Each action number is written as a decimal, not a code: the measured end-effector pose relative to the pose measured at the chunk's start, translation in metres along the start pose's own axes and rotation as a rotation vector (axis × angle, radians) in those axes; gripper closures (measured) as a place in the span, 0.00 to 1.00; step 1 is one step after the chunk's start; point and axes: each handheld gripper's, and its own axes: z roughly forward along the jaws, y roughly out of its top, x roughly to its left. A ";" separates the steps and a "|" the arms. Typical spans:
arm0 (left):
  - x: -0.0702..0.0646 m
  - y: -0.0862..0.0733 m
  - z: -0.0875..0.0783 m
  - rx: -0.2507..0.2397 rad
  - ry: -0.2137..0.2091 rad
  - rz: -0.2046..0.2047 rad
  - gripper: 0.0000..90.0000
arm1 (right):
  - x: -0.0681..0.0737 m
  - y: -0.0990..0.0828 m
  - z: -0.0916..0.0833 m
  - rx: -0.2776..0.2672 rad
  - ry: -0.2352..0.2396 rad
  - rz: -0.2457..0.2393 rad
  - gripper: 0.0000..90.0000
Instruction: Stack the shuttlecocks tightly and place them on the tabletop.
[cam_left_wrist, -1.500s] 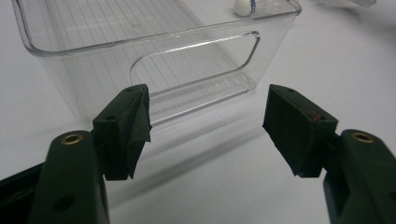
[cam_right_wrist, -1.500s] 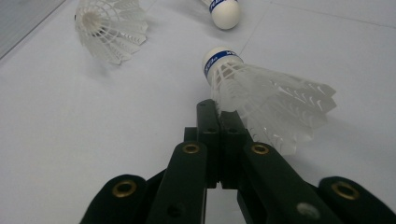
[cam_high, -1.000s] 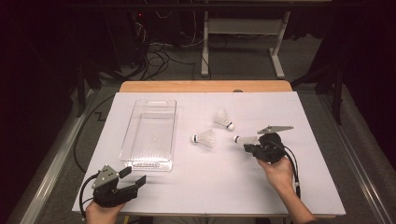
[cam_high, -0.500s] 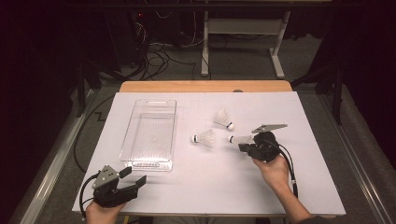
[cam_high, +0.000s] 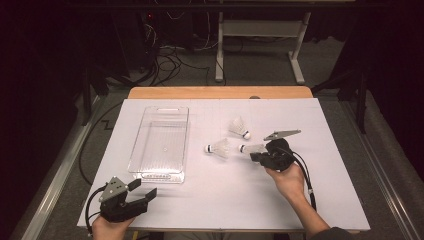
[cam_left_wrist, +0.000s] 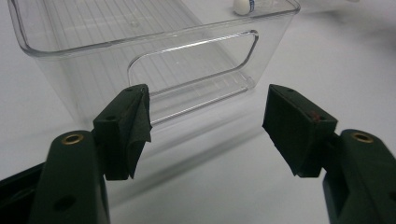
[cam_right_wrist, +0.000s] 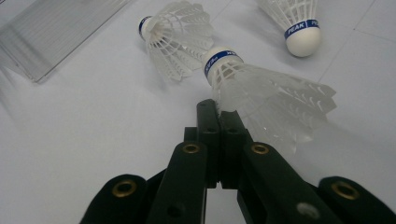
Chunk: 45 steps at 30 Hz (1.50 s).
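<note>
The right gripper (cam_high: 257, 155) has its two black jaws pressed together on the feather skirt of a white feather shuttlecock with a blue band (cam_right_wrist: 261, 88), just right of the table's middle. A second white shuttlecock (cam_high: 218, 148) lies just to its left, and a third one (cam_high: 239, 127) lies a little farther away. The left gripper (cam_high: 142, 189) is at the near left with its jaws apart and nothing between them, just before the near end of the clear plastic rectangular bin (cam_high: 161, 142) on the white table (cam_high: 225, 200).

"PEAK" stands in white letters on the blue band around the cork of the far shuttlecock (cam_right_wrist: 299, 25). The blue band of the nearest shuttlecock (cam_right_wrist: 261, 88) carries white lettering too small to read.
</note>
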 end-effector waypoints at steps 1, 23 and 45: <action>0.000 0.000 0.000 0.000 0.000 0.000 0.37 | 0.000 0.000 0.001 -0.001 0.002 -0.003 1.00; 0.000 0.000 0.001 0.007 -0.001 0.003 0.37 | 0.004 0.014 0.017 0.025 0.048 -0.029 1.00; 0.001 0.000 0.000 0.002 0.002 0.003 0.36 | 0.009 0.025 0.036 0.054 0.103 -0.048 1.00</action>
